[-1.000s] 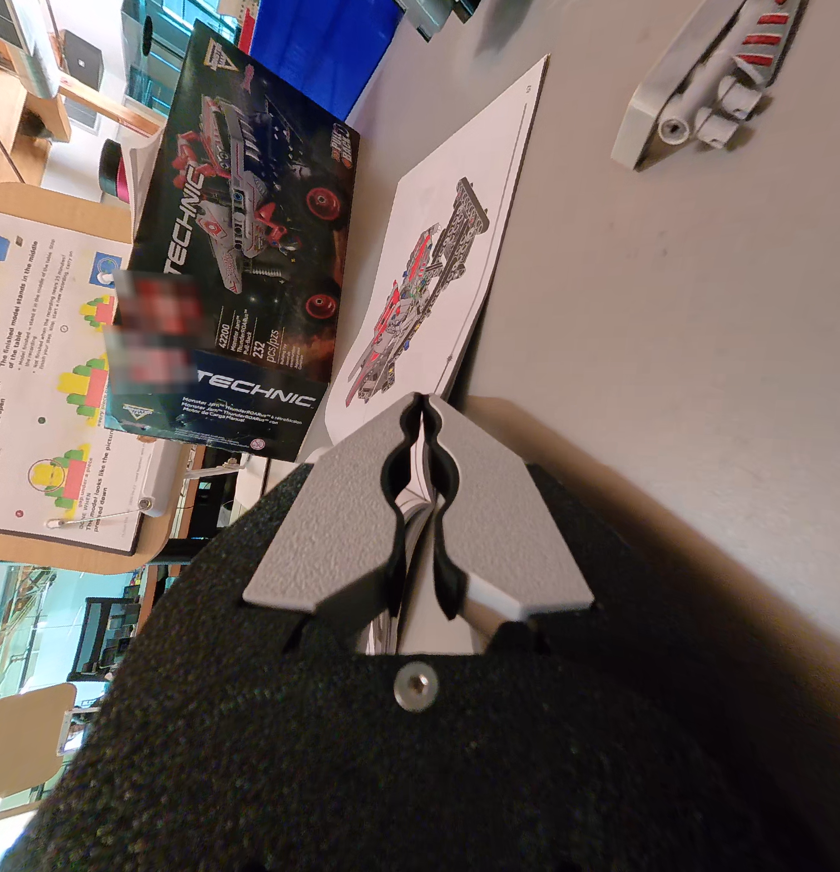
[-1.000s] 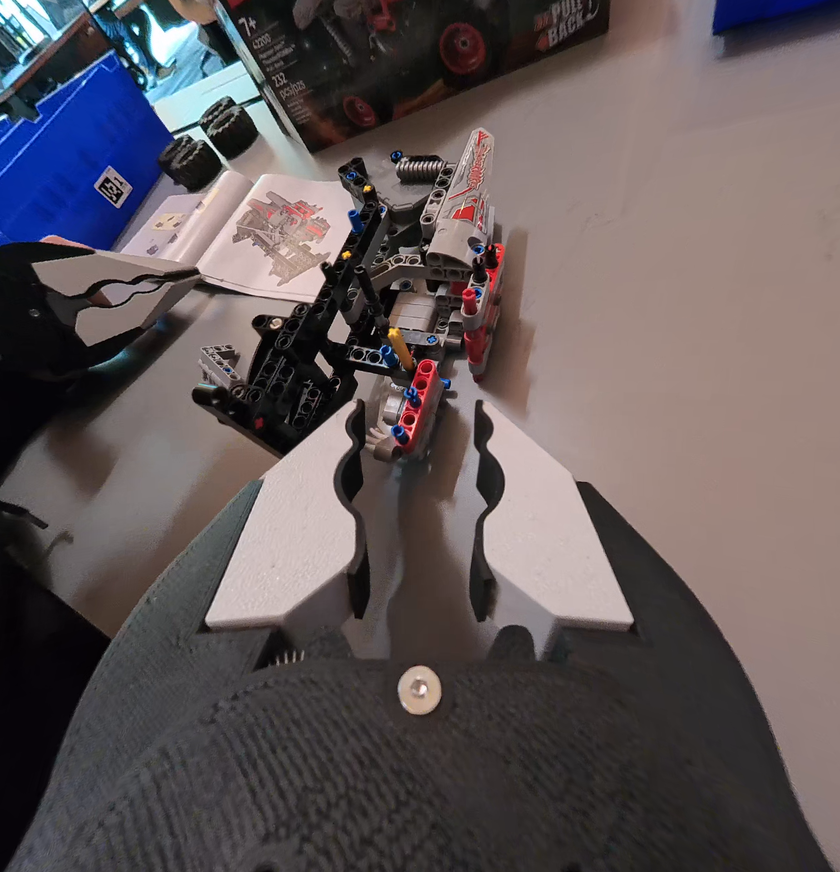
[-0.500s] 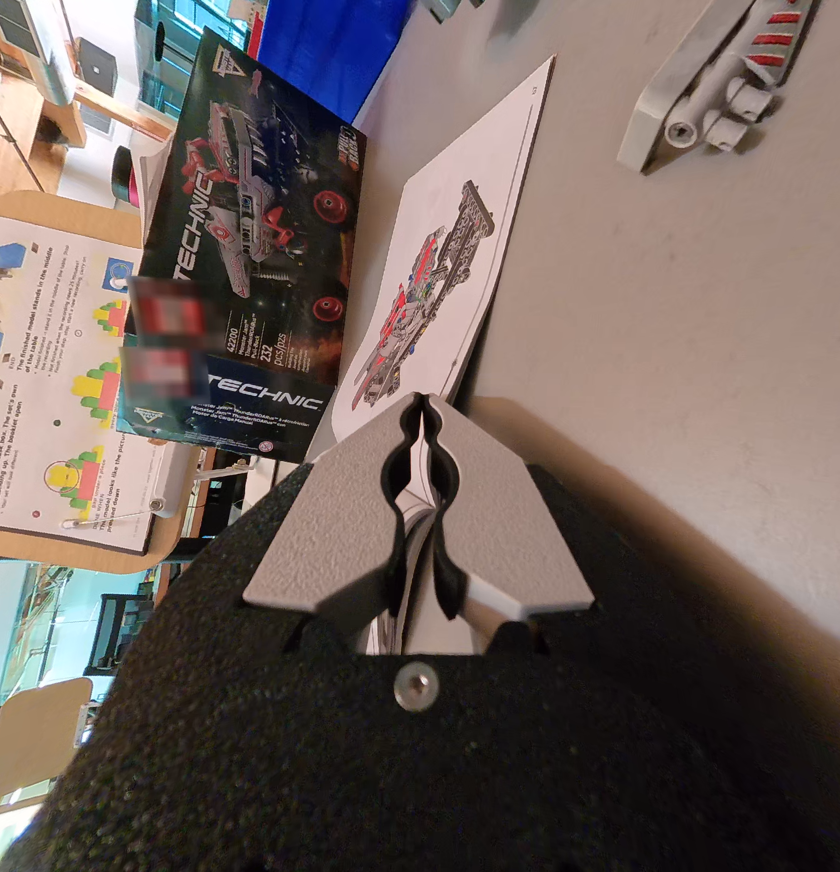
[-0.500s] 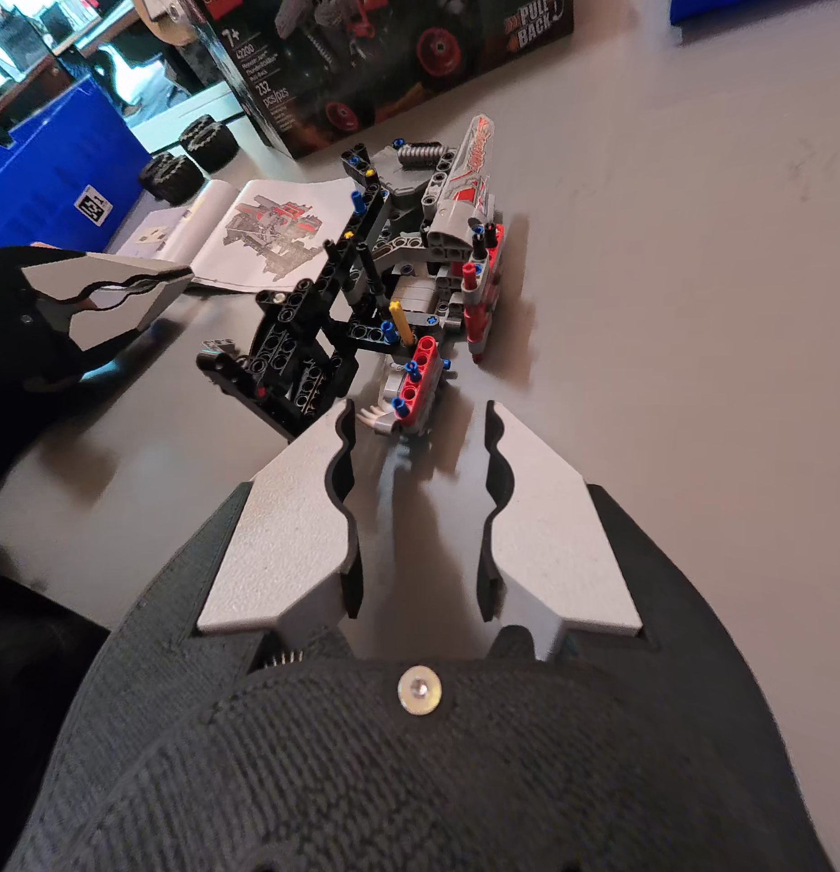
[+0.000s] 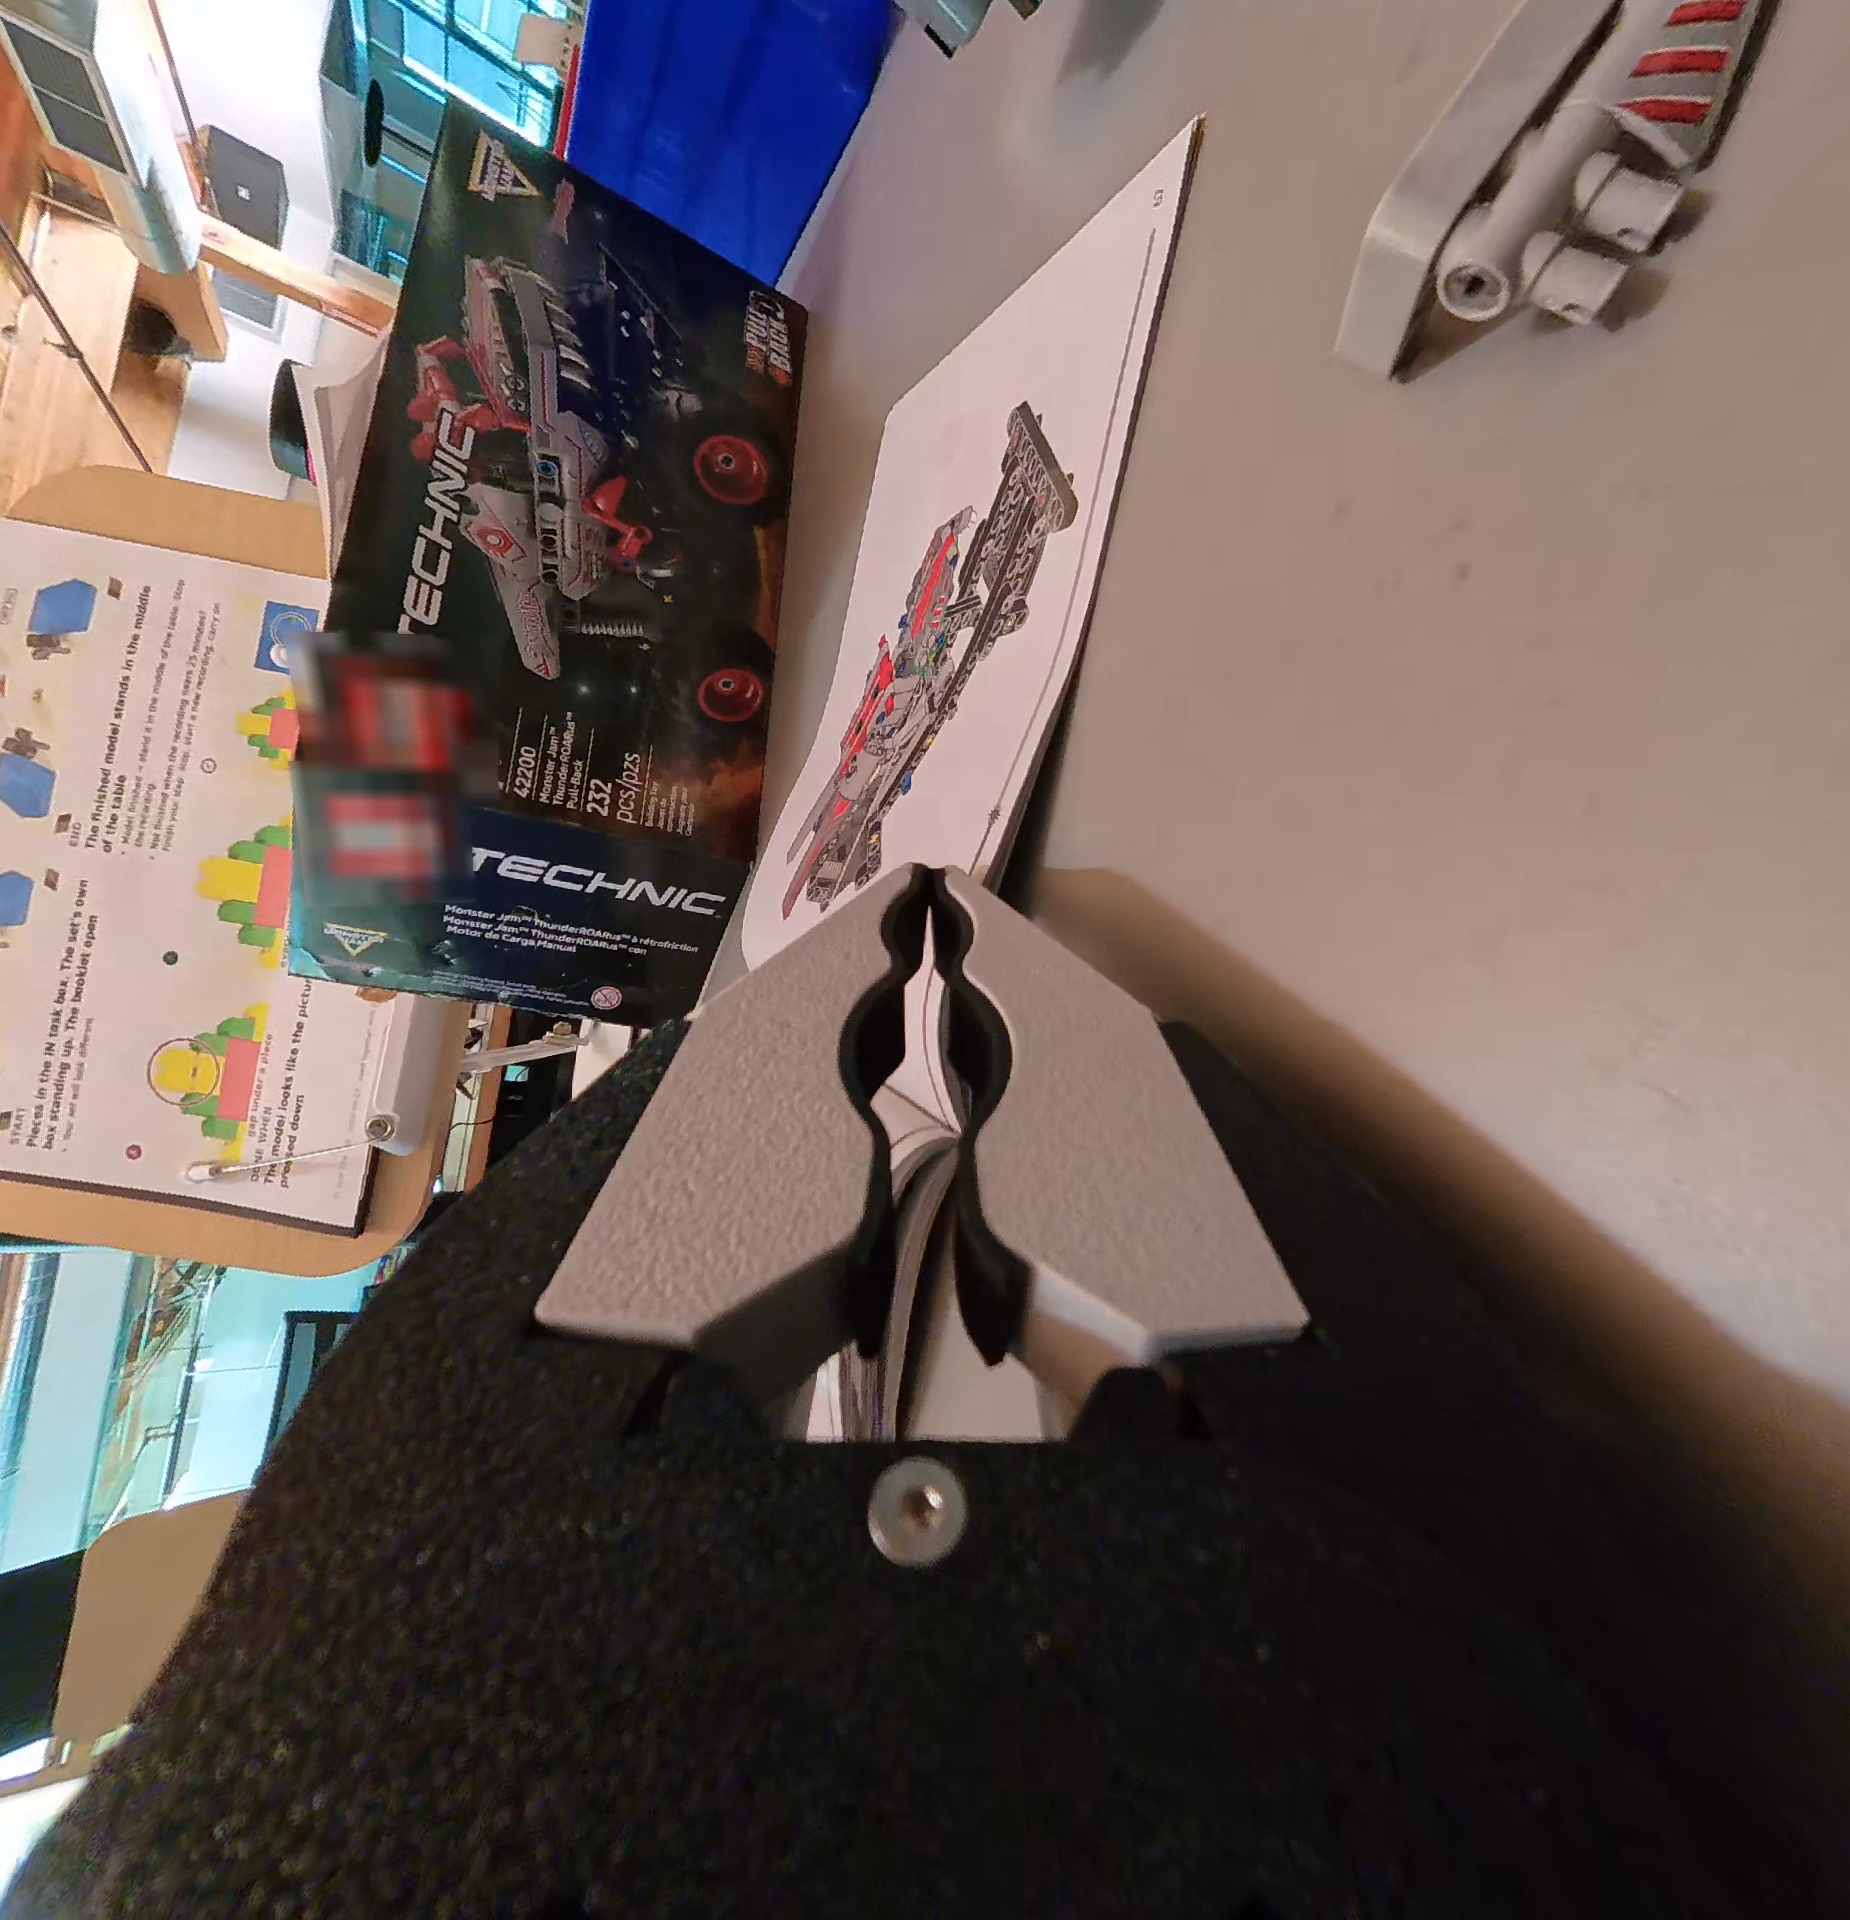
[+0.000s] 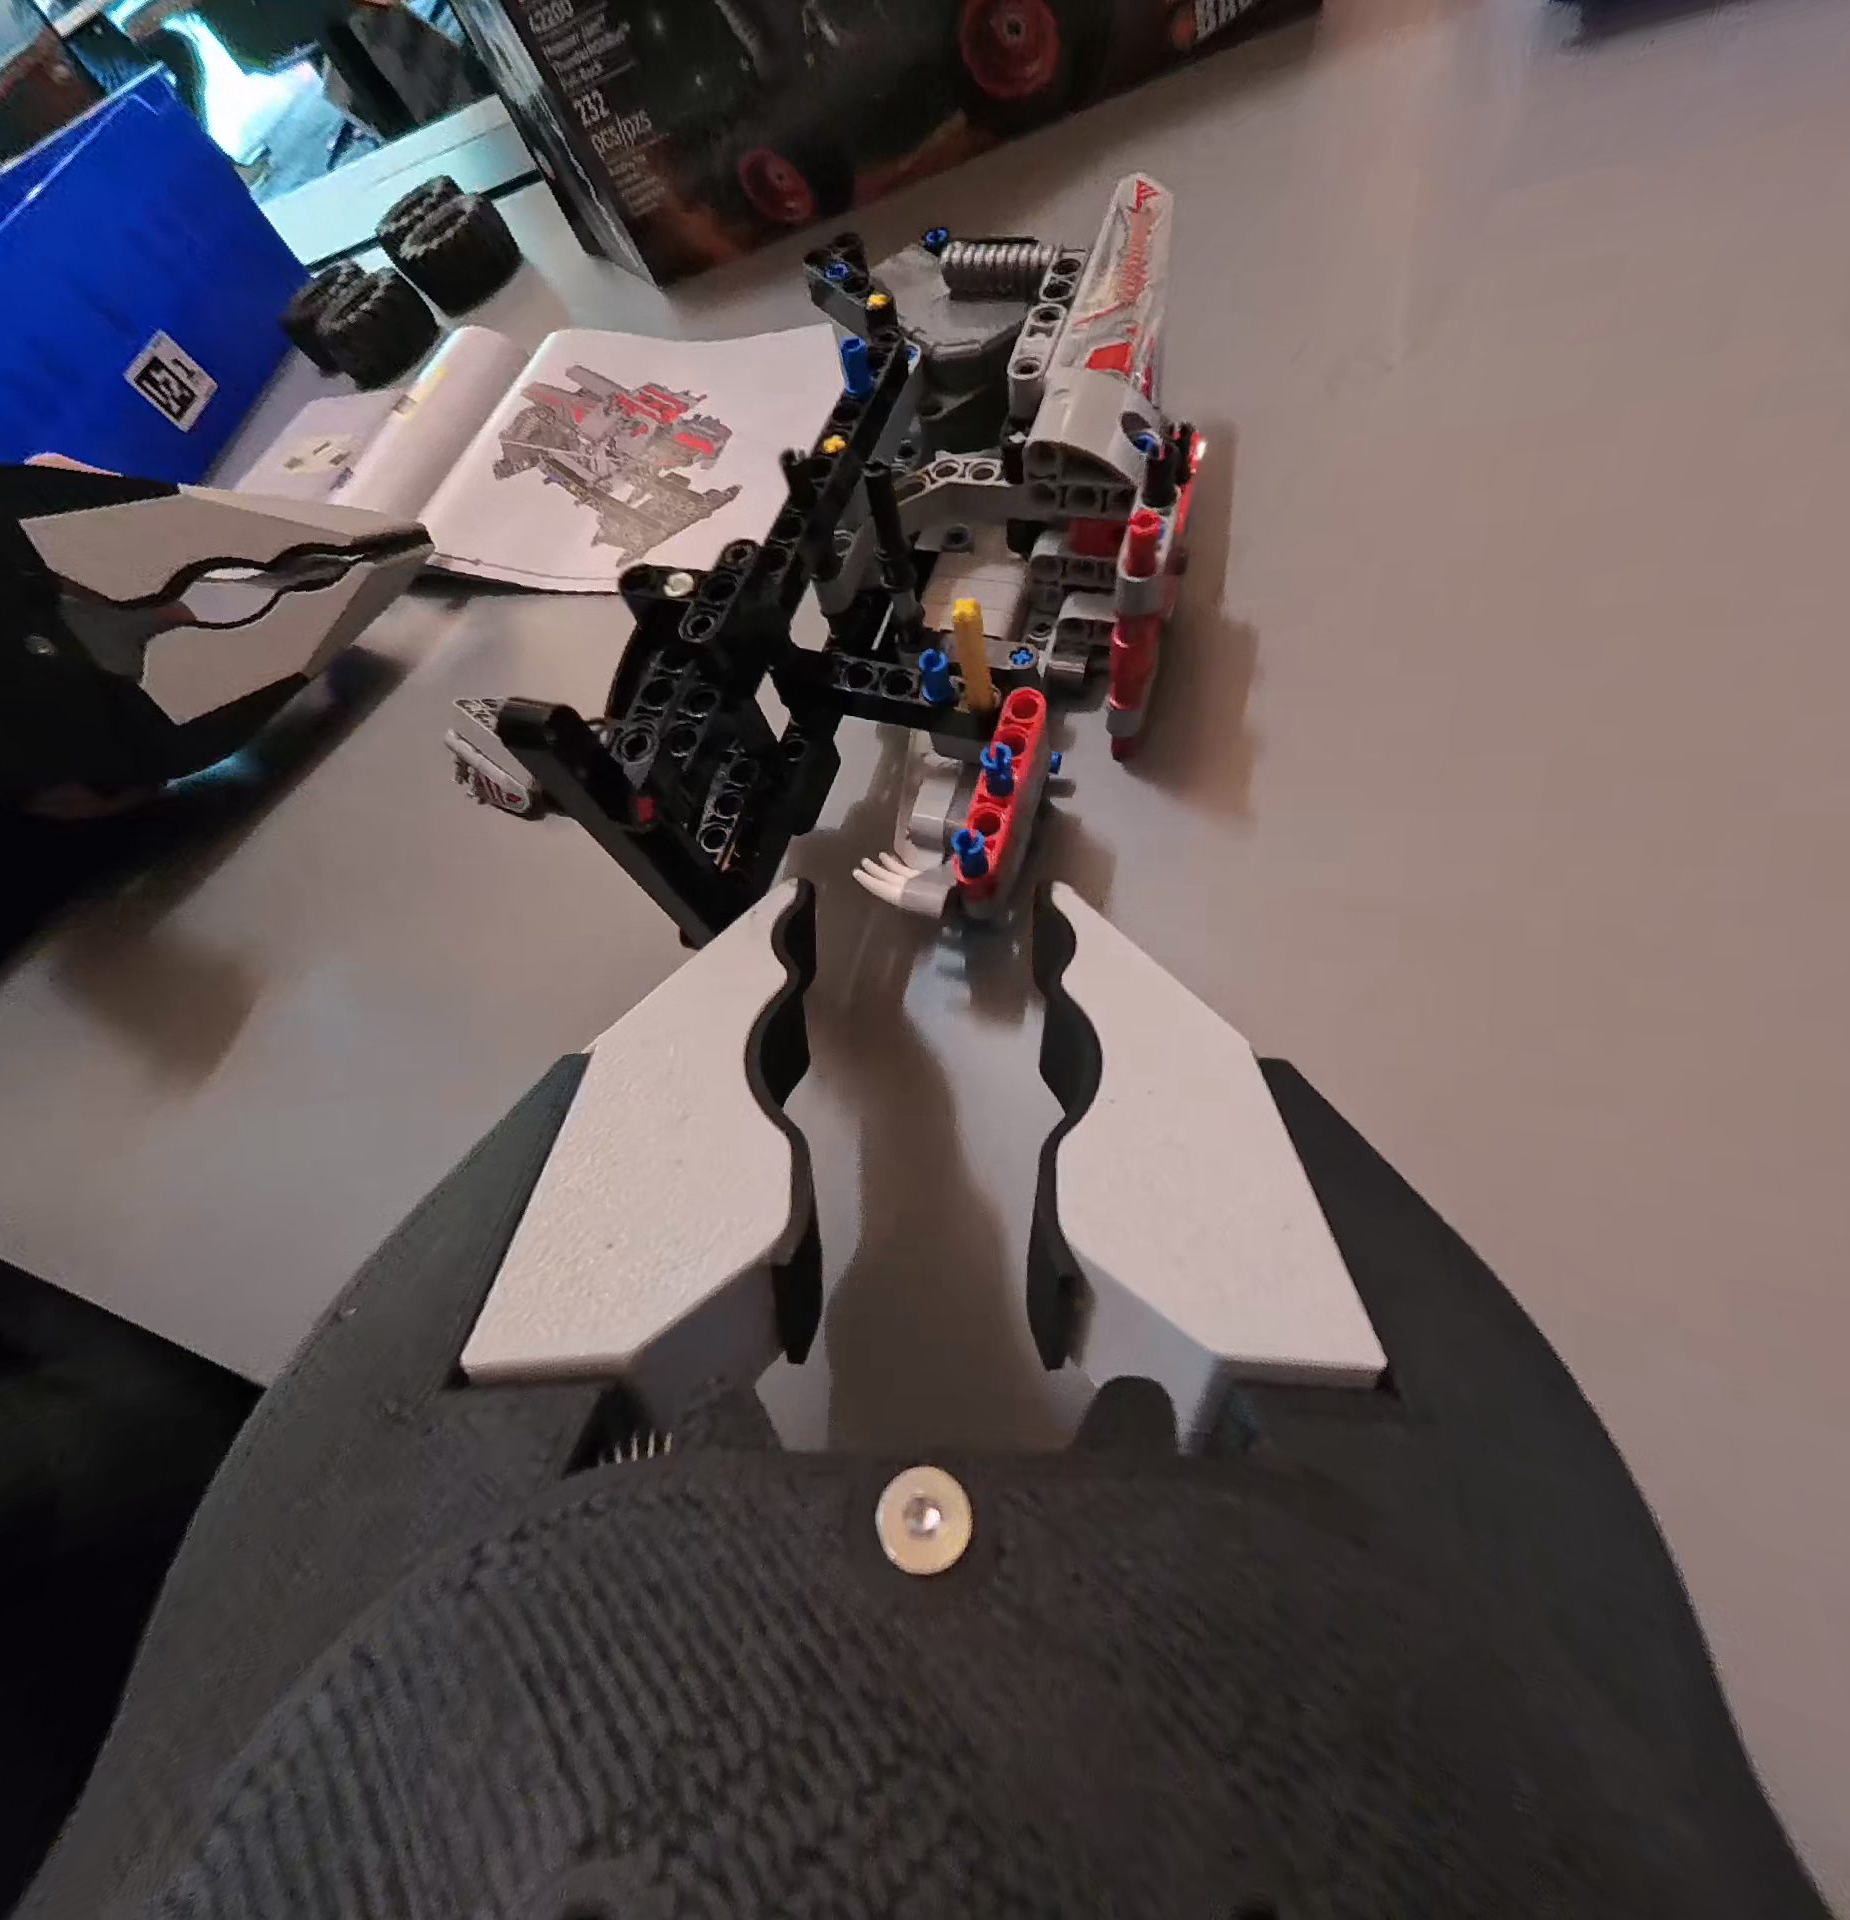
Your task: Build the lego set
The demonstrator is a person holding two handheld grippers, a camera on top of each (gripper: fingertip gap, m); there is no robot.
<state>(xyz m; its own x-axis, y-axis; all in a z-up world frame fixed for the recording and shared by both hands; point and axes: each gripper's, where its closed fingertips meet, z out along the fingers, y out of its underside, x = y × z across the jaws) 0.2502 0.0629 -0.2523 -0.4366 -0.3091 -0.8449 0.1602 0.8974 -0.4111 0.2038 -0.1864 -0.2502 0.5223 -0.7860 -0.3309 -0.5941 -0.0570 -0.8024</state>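
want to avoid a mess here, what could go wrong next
1. The left tool is shut on the booklet page; pulling could tear it.
2. The open right tool sits close to the half-built model; a nudge could knock off its red beam.

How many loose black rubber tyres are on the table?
2, both far left by the blue bin: one black rubber tyre behind, another nearer. More may be hidden.

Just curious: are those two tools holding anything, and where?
The left tool pinches the instruction booklet at its near edge. The right tool is open, holding nothing.
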